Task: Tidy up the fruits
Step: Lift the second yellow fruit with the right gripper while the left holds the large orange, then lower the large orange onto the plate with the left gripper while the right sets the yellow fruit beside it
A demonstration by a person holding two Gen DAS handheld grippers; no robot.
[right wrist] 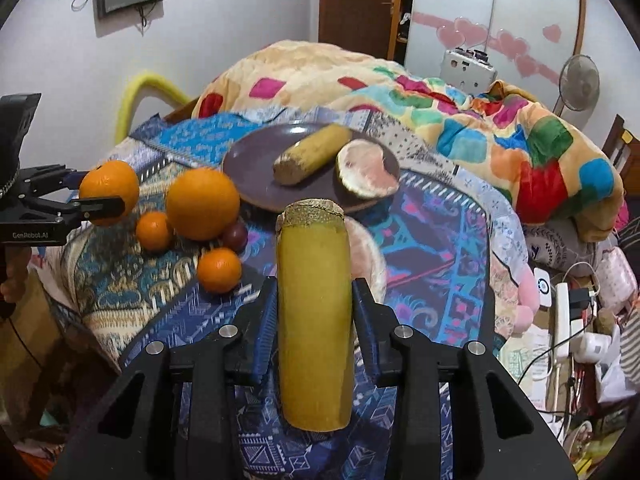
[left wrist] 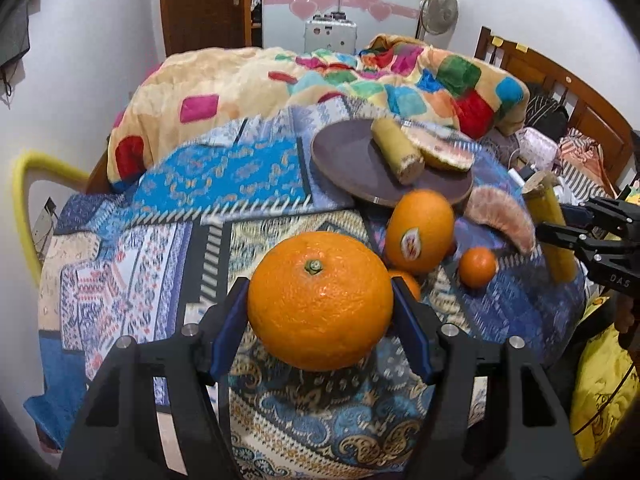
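Patterned blue bedding (left wrist: 224,168) covers the bed where the fruit lies. Left hand-held gripper (left wrist: 320,312) is clamped on a large orange (left wrist: 320,300), lifted off the cloth; its body reads "GenRobot.AI". Right hand-held gripper (right wrist: 314,312) pinches a yellow cut stalk (right wrist: 314,312). Beyond both sit a stickered orange (left wrist: 420,230), 2 small oranges (right wrist: 219,270) and a brown plate (right wrist: 256,168) holding 2 pieces.

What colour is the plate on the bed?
Dark brownish-purple plate, plain, with no pattern. It shows best in the right wrist view.
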